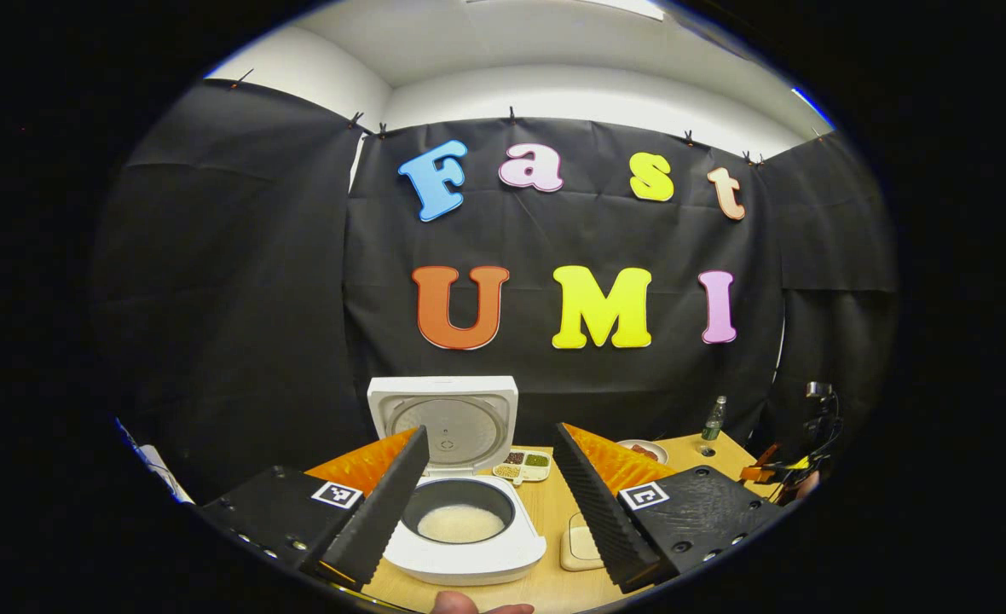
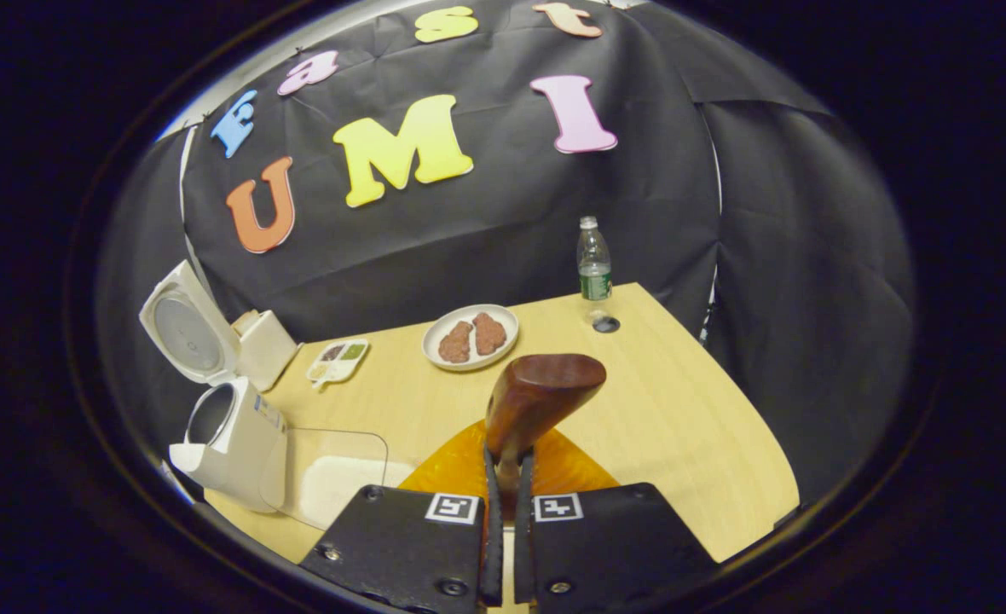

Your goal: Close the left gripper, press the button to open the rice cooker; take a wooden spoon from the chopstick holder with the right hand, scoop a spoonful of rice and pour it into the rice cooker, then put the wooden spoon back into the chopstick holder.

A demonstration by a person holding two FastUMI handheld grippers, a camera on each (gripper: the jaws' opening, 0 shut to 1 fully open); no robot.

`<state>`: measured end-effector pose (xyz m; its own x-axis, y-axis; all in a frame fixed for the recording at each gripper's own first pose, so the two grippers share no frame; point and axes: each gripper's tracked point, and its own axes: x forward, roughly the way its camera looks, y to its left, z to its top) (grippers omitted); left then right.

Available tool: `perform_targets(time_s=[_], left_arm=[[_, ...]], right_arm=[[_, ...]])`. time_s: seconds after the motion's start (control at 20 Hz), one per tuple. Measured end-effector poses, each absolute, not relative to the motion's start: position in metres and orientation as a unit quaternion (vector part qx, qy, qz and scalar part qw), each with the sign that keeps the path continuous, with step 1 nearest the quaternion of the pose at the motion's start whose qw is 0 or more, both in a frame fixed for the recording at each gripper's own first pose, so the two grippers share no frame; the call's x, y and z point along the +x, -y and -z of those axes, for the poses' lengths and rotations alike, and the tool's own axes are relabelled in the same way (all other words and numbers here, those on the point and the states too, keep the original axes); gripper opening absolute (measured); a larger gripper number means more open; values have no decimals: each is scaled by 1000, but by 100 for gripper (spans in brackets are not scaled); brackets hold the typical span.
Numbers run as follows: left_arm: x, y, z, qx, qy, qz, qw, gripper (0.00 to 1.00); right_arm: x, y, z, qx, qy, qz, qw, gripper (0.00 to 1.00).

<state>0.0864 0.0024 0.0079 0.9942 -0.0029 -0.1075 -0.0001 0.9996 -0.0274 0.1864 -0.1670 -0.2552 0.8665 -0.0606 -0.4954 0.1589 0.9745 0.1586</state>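
Here the right claw clamps the wooden spoon.

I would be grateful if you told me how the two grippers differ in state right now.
The left gripper is open, its fingers spread to either side of the rice cooker; the right gripper is shut on the wooden spoon. The left holds nothing, while the right carries the spoon with its bowl raised above the table. Both hang over the same table.
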Motion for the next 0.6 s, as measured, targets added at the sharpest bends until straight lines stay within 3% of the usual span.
perform_targets(time_s=[0.45, 0.6], left_arm=[[89, -1, -3, -2, -83, -21, 996, 94], [91, 3, -4, -1, -83, -19, 996, 94]], right_arm=[[206, 169, 300, 120, -276, 51, 952, 13], [208, 166, 301, 123, -275, 43, 953, 19]])
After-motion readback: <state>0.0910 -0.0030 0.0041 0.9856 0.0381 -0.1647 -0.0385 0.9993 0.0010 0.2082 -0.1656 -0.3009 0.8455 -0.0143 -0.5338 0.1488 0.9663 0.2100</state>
